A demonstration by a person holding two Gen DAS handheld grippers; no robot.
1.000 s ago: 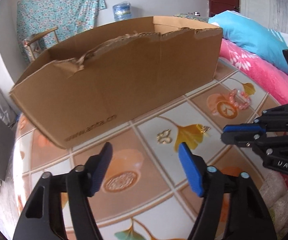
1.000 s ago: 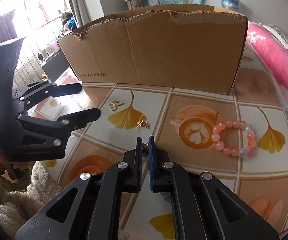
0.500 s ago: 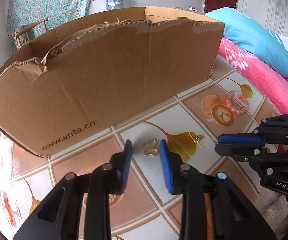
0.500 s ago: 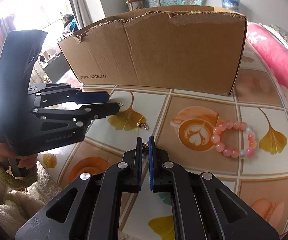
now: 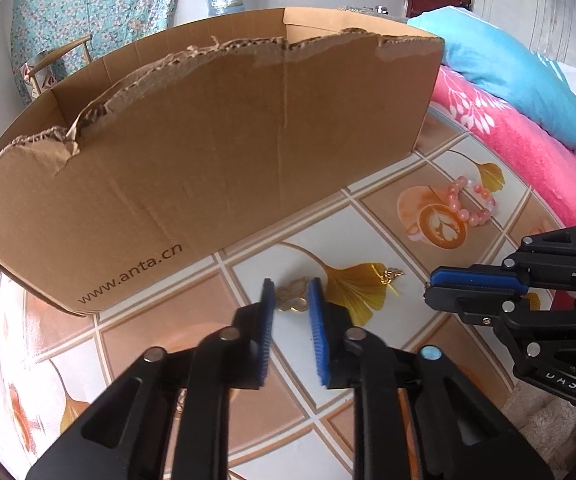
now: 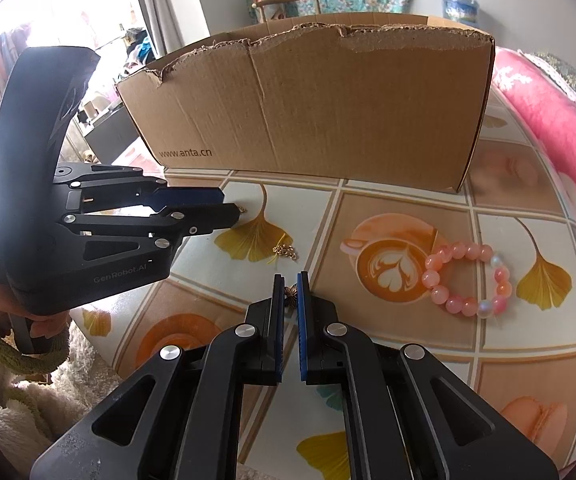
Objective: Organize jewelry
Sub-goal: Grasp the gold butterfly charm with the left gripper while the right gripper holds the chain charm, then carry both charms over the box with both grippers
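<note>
Left gripper (image 5: 291, 294) jaws just closing around gold clover charm (image 5: 292, 300) on table (image 5: 368, 344); right gripper (image 6: 290, 284) clamped on small gold trinket (image 6: 290, 293).

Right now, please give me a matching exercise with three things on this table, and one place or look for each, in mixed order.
Column A
1. cardboard box
2. bead bracelet
3. small gold chain

Column B
a. at the edge of a yellow leaf print
b. top edge torn
c. pink, beside the coffee-cup print

Pairs: 1-b, 2-c, 3-a
</note>
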